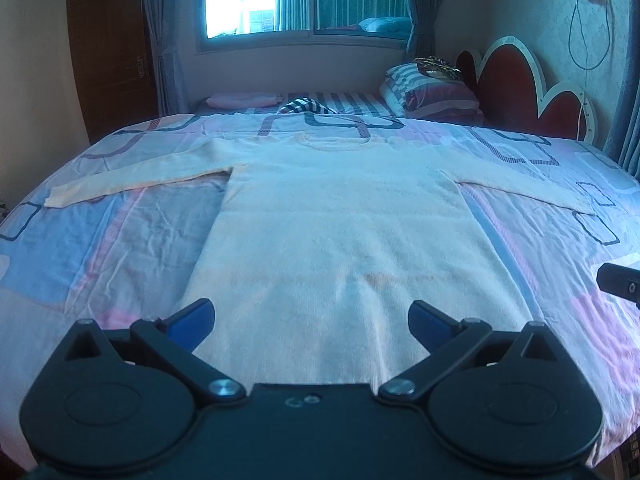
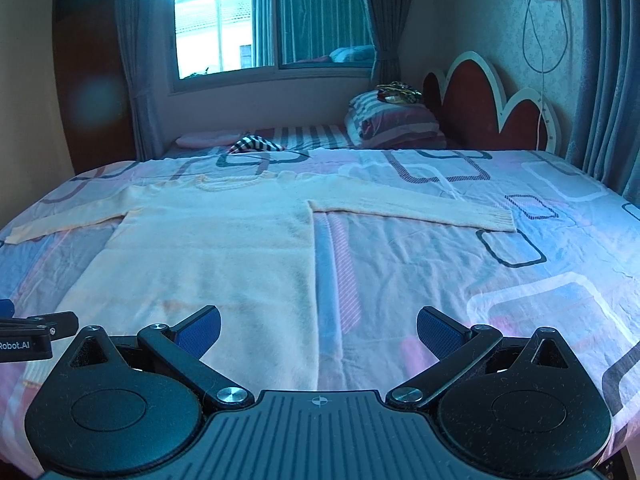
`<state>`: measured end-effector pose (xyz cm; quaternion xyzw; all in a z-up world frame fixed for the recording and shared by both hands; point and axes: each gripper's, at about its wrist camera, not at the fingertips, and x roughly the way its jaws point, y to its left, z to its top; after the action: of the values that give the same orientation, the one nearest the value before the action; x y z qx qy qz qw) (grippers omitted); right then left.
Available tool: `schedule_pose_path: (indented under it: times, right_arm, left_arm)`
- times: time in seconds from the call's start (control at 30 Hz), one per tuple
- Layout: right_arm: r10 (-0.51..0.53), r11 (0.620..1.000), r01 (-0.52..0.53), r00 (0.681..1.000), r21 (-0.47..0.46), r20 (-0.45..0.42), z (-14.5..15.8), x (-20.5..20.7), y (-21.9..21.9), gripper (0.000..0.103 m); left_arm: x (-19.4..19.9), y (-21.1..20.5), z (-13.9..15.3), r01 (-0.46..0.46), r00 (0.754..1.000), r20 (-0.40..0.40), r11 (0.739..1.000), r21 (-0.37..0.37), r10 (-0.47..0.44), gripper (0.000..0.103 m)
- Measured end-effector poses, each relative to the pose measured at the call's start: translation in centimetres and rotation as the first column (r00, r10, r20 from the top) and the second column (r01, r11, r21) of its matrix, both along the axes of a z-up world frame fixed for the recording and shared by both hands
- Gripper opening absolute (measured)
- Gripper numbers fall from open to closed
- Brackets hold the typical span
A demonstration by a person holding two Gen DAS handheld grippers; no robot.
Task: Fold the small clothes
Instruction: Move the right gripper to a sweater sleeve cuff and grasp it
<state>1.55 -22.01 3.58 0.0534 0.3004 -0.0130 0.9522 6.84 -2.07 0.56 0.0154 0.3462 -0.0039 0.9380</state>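
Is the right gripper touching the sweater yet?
Cannot tell. The right wrist view shows the right gripper open over the sweater, but not whether its fingertips touch it.

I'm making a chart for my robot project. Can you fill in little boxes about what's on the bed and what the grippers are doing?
garment: cream sweater, spread flat, unfolded
sleeves: both stretched out sideways
neckline: at the far end
surface: patterned bedsheet
left gripper: open, above the sweater's near hem, holding nothing
right gripper: open, over the sweater's right edge, holding nothing
far end of the bed: striped pillows
folding: not started
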Motion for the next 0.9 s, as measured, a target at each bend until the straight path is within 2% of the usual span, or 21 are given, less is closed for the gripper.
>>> schedule_pose_path:
  times: [0.3, 0.37, 0.5, 0.6, 0.73, 0.83, 0.9]
  right_arm:
    - [-0.067, 0.998, 0.067, 0.998, 0.001, 0.004, -0.5, 4.9, -3.0, 0.103]
    - [-0.091, 0.996, 0.092, 0.996, -0.009, 0.014, -0.6, 6.3, -4.1, 0.103]
    - [-0.151, 0.988, 0.152, 0.988, -0.037, 0.028, -1.0, 9.8, -7.0, 0.103]
    - [-0.193, 0.98, 0.194, 0.981, -0.054, 0.022, -1.7, 12.4, -9.1, 0.103]
    - [-0.243, 0.968, 0.243, 0.97, -0.058, 0.004, -2.5, 15.4, -11.9, 0.103]
    - [-0.269, 0.962, 0.268, 0.963, -0.053, -0.007, -3.1, 17.1, -13.6, 0.103]
    - [-0.288, 0.957, 0.287, 0.958, -0.045, -0.014, -3.7, 18.1, -14.6, 0.103]
  left_arm:
    - [5.1, -0.5, -0.7, -0.026, 0.999, 0.025, 0.999, 0.025, 0.025, 0.102]
    - [6.2, -0.6, -0.8, -0.01, 0.998, 0.062, 1.0, 0.004, 0.009, 0.102]
    - [8.0, -0.5, -0.6, 0.007, 0.981, 0.194, 0.997, -0.08, 0.009, 0.102]
    - [10.6, -1.2, -0.7, 0.022, 0.986, 0.164, 0.996, -0.09, -0.007, 0.102]
    - [14.4, -2.3, -1.5, 0.035, 0.998, 0.046, 0.999, -0.011, -0.034, 0.103]
    - [16.5, -2.0, -2.3, 0.03, 0.999, 0.021, 0.998, -0.064, -0.029, 0.103]
    - [17.9, -2.2, -2.9, 0.009, 1.0, 0.0, 0.999, -0.049, -0.009, 0.103]
